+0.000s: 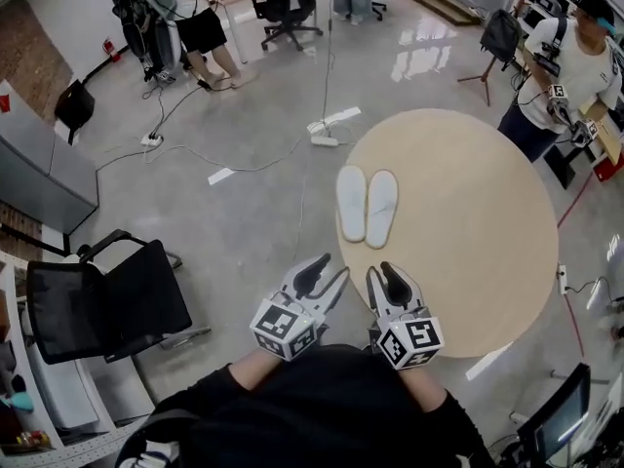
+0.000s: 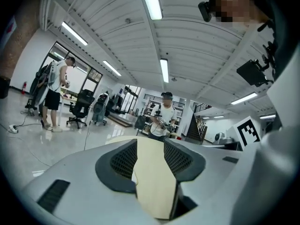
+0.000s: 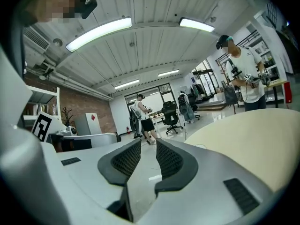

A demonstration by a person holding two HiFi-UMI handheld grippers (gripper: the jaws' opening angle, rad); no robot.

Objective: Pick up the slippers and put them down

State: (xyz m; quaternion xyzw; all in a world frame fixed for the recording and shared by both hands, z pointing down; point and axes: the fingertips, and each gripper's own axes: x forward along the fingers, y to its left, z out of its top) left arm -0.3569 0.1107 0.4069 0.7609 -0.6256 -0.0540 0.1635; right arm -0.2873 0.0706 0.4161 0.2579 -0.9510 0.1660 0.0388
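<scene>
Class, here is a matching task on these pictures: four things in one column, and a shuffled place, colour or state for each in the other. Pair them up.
Things:
1 slippers
2 office chair
3 round table
4 left gripper

Descriptions:
A beige top
B jaws apart, nothing between them
C black, on the floor at the head view's left
D white, side by side on the table

Pairs: 1-D, 2-C, 3-A, 4-B

L tongs, R tongs side by side, jaws apart, seemingly empty

White slippers: pair side by side, touching, flat on round beige table, near left edge.
</scene>
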